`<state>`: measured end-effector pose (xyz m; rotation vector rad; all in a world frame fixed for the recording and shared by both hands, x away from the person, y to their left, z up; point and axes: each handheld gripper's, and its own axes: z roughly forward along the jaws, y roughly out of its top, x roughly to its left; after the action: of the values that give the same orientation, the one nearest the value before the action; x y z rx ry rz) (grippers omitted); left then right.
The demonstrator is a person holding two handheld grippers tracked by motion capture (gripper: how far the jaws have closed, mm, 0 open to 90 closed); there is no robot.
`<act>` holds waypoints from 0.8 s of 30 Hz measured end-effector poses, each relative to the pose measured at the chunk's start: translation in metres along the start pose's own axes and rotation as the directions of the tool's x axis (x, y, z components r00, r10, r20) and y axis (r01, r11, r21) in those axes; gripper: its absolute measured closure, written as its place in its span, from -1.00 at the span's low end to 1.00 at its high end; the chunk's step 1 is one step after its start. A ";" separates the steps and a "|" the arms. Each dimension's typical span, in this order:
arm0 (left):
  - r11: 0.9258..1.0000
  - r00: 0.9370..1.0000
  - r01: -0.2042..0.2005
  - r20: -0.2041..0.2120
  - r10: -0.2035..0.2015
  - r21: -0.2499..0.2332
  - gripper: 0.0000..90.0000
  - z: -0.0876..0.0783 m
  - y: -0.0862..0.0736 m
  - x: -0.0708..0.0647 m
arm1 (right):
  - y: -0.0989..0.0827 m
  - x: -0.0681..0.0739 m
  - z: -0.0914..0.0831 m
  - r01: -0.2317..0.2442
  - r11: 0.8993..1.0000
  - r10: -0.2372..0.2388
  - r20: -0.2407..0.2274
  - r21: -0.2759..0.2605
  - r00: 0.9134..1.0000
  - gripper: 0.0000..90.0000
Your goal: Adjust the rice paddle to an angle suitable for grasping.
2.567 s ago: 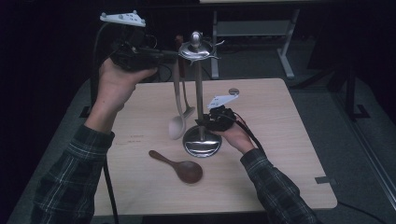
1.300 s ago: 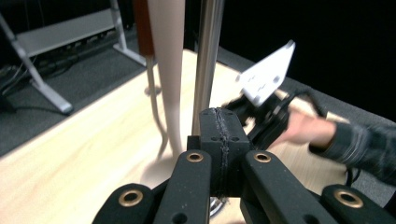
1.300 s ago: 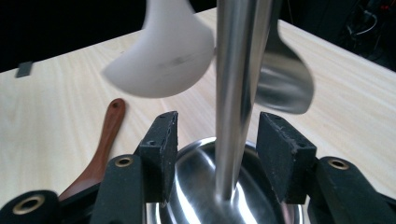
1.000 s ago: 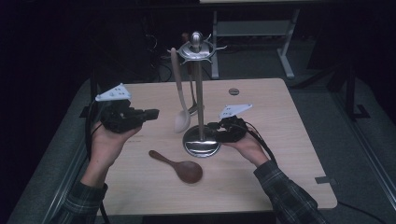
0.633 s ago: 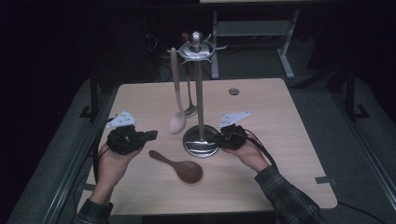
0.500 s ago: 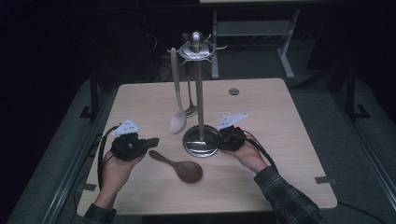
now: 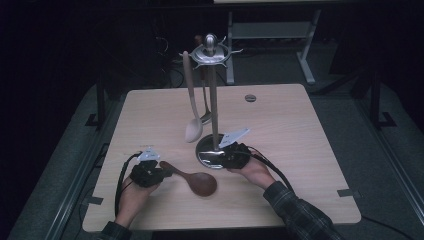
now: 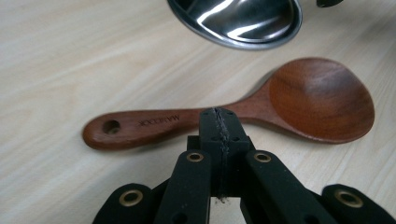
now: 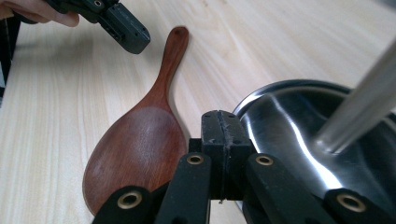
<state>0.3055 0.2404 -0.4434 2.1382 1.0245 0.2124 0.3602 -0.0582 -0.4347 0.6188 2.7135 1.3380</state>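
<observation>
Dark brown wooden rice spoon (image 7: pixel 192 178), one: flat on the pale wooden table (image 7: pixel 300 150), lower centre of the high view, handle toward the left gripper (image 8: pixel 219 128), whose jaws are pressed together, empty, just above that handle. Right gripper (image 9: pixel 220 130), jaws likewise closed on nothing, by the polished steel utensil stand (image 7: pixel 214 115), one, likely steadying its base. Hanging there: pale wooden spoon (image 7: pixel 191 107), one; metal spoon (image 7: pixel 205 102), one
</observation>
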 end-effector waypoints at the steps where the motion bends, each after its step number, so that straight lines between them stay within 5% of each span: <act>1: 1.000 1.000 -0.004 0.001 0.004 0.010 1.00 0.002 0.000 0.000 | -0.001 0.001 0.003 0.002 1.000 -0.002 -0.005 0.008 1.000 0.99; 7: 0.999 1.000 -0.011 0.012 0.010 0.048 1.00 0.014 0.000 -0.004 | -0.010 0.002 0.018 0.020 0.998 -0.020 0.001 0.068 1.000 0.99; 24: 0.997 1.000 -0.001 0.007 0.000 0.076 1.00 0.022 0.000 0.000 | -0.017 0.007 0.032 0.051 0.991 -0.048 -0.028 0.125 0.998 0.99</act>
<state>0.3152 0.2278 -0.4586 2.2056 1.0427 0.1684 0.3550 -0.0410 -0.4666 0.5430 2.8304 1.1784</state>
